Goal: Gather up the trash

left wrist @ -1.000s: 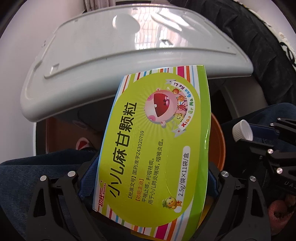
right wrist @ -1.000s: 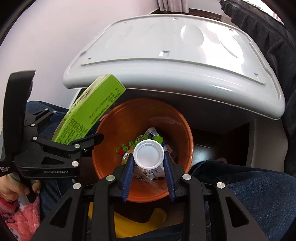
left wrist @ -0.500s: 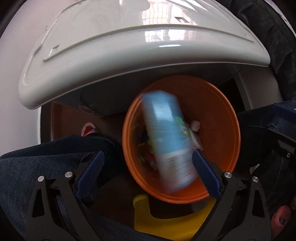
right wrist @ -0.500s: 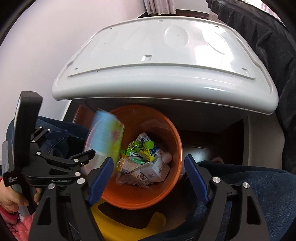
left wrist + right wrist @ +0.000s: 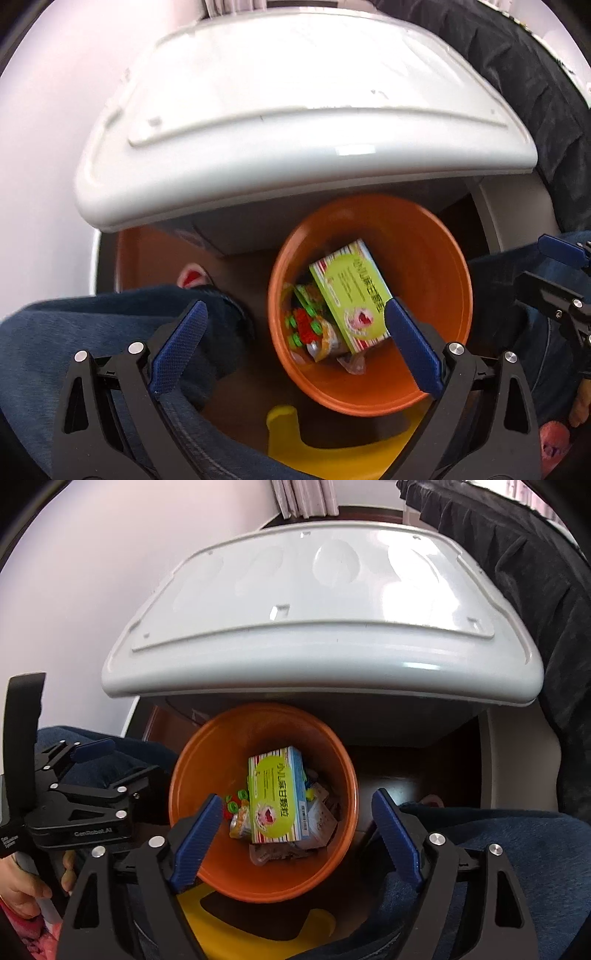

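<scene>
- A green medicine box [image 5: 277, 796] is seen lying atop wrappers [image 5: 317, 821] inside the orange bin [image 5: 207, 760].
- Left gripper [image 5: 295, 347] and right gripper [image 5: 295, 834] are held wide apart above it, empty.

My left gripper [image 5: 295, 345]: black angular frame, silver round screws, blue ribbed pads [image 5: 179, 347] on both fingers. Seen from the right cam, its side carries white "GenRobot.AI" lettering plus a small white label on the black handle block. Right gripper [image 5: 295, 836]: same build, black links, silver screw heads, blue textured pads [image 5: 397, 834]. Bare skin of my left hand [image 5: 22, 886] shows at the handle, w/ pink fabric below it. Legs in dark blue jeans [image 5: 92, 332], visible seam stitching.
</scene>
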Available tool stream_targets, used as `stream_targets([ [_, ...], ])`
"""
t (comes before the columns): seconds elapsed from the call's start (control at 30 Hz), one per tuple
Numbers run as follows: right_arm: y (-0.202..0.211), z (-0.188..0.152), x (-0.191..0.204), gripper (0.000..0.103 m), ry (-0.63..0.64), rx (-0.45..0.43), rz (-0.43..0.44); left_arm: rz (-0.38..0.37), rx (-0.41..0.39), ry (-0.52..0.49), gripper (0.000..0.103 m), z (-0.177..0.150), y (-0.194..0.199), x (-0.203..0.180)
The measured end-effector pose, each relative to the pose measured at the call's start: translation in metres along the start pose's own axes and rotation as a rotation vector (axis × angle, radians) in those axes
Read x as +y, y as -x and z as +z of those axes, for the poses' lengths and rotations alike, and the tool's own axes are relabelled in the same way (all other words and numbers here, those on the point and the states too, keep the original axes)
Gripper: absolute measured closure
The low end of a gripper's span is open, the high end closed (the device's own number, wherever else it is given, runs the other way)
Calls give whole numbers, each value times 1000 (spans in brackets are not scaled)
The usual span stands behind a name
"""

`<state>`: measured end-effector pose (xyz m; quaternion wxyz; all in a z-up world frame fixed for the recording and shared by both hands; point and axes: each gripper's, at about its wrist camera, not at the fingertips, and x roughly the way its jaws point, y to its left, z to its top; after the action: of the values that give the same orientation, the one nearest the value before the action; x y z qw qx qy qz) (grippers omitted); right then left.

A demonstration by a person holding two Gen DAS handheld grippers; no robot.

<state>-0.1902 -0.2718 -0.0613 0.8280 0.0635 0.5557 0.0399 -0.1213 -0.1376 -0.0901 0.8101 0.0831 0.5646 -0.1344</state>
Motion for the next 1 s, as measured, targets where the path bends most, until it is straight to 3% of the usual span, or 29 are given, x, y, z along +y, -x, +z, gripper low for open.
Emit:
stream_targets([
  [0.17, 24, 19, 1, 16, 8, -90, -30, 54, -122, 8, 9, 15, 33, 3],
  [0.43, 79, 65, 5, 13, 25, -308, -71, 103, -352, 62, 9, 57, 97, 5],
  [0.5, 89, 71, 6, 12, 32, -347, -78, 83, -399, 79, 9, 66, 110, 6],
  [0.7, 103, 83, 8, 12, 40, -408, -83, 67, -458, 113, 9, 78, 125, 5],
  [1.0, 100, 86, 10, 12, 35, -412, -74, 83, -466, 107, 9, 78, 123, -4],
])
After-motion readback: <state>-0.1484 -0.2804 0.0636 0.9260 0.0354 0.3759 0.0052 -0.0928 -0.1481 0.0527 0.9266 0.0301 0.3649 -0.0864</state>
